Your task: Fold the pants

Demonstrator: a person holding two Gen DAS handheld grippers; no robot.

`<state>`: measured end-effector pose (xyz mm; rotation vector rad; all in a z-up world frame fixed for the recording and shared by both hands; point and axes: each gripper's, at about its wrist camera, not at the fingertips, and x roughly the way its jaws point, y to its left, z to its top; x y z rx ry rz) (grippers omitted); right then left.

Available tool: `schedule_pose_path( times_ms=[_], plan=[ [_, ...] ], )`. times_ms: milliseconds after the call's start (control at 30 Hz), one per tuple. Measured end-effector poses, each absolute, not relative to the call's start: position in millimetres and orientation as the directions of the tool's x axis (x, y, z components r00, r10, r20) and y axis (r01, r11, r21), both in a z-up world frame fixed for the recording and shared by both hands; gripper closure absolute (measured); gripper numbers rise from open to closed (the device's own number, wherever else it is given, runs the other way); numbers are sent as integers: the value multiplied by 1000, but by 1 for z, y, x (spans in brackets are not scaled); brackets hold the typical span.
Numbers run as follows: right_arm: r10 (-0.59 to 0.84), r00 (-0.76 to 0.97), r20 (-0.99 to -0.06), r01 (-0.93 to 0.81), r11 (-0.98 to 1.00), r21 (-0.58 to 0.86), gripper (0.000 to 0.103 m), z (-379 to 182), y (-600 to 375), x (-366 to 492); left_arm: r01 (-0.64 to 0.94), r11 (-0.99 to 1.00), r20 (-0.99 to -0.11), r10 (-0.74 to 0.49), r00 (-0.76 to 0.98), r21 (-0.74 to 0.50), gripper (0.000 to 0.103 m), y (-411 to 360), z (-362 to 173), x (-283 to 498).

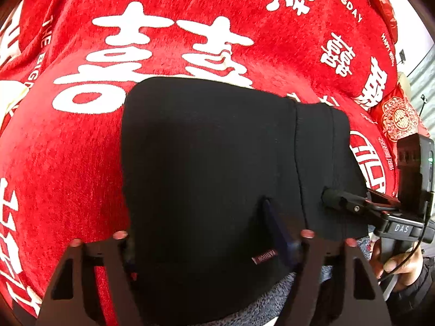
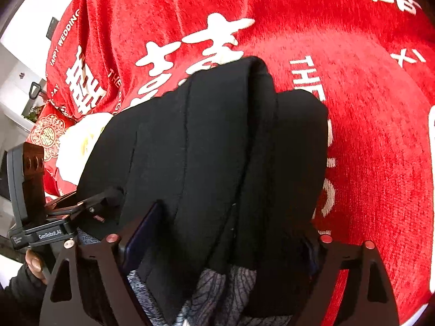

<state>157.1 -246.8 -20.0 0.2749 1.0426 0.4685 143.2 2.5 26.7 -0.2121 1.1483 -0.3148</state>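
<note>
On the red blanket, black pants folded thick, each tool's wide-spread fingers straddling the bundle.

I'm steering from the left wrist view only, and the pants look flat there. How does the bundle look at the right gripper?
Observer: Not flat. The black pants rise in a rounded ridge of stacked layers running away from the right gripper.
Operator: Is cloth between its fingers?
Observer: Yes. The fingers stand wide apart with the bundle filling the gap; I cannot tell whether they press it.
Operator: And my gripper, seen from there?
Observer: The left gripper has its tip at the bundle's left edge.
</note>
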Motion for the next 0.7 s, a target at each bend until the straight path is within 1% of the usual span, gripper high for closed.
schedule_pose_path(
  times_ms=[33,67,100,133,267,400,700],
  plan=[
    [491,427,-759,-252,871,421,33,-15,-245,155,137,935,-853,-356,383,-328,46,5,32,142],
    [486,438,-756,-264,874,408,39,-9,-244,151,137,928,-845,-372,384,-346,51,8,36,141],
    [488,447,-749,-268,872,409,48,-3,-246,148,136,924,-841,-382,383,-357,52,9,39,141],
    [495,450,-743,-269,869,415,52,0,-247,147,134,922,-840,-385,382,-362,53,9,41,141],
    [486,462,-742,-295,873,388,55,10,-243,139,148,931,-844,-366,392,-335,54,3,48,138],
    [492,481,-725,-302,870,390,56,21,-243,132,152,923,-831,-383,403,-352,55,4,62,134],
    [477,543,-692,-306,879,365,56,60,-252,131,186,924,-815,-382,435,-334,55,-8,101,149]
  ],
)
